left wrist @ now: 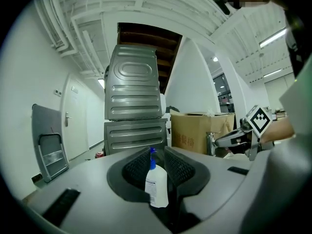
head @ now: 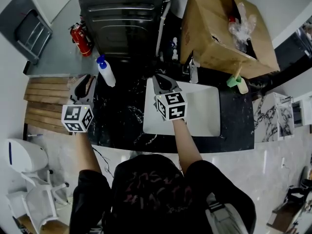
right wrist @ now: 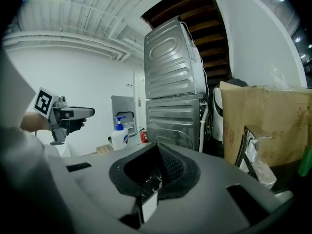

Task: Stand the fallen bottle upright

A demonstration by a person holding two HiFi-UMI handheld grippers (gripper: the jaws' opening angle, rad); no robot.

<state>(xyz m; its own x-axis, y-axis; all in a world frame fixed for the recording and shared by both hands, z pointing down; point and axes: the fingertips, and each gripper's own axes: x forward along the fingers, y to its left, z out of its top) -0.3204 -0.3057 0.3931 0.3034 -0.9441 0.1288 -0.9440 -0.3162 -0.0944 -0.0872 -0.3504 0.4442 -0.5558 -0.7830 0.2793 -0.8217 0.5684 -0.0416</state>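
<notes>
The bottle (head: 106, 71) is standing upright on its base near the far left corner of the dark surface (head: 122, 126), with its blue pump top pointing up, so the main step is looking done. The right gripper view is showing it the same way, upright and on its own.

The left tool (head: 86, 80) is hovering just short of the bottle, not touching it. In the left gripper view its jaws are sitting a little apart, and the bottle is showing through the gap farther off, with no pad pressing on it. The right tool (head: 164, 81) is hanging over the white basin (head: 207, 116), well apart from the bottle. Its jaws are looking closed together with nothing between them.

Judging from this, little is remaining: the bottle is staying up unaided, and both tools are only needing to be drawn clear.
</notes>
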